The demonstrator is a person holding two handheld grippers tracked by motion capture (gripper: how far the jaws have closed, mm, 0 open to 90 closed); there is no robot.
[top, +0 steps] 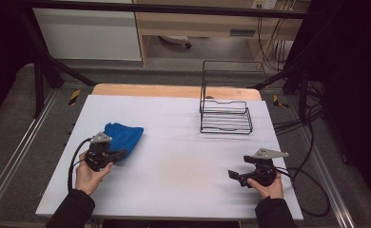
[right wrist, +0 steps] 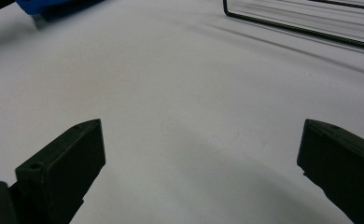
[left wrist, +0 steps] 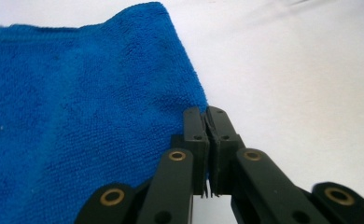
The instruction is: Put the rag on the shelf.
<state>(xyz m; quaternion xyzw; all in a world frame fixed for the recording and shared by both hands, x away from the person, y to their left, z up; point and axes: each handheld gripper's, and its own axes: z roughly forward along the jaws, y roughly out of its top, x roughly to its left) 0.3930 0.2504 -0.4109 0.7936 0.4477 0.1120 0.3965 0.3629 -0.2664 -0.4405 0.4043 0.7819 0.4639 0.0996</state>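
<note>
This looks like a lab or test room set up for recording. A white table (top: 183, 161) stands inside a frame of dark metal bars (top: 41, 85), with rails (top: 12, 156) running along the grey carpeted floor (top: 7, 109) at 9 and 3 o'clock. Yellow-and-black hazard tape (top: 74, 96) marks the frame's feet at 10 and 2 o'clock. Loose black cables (top: 312, 180) trail over the floor at 3 o'clock, and more cables (top: 269, 47) hang from a wall socket (top: 263, 4) at 1 o'clock. At 12 o'clock stand a white cabinet (top: 88, 33) and a plain wooden desk (top: 198, 21), office furniture rather than a home's.
</note>
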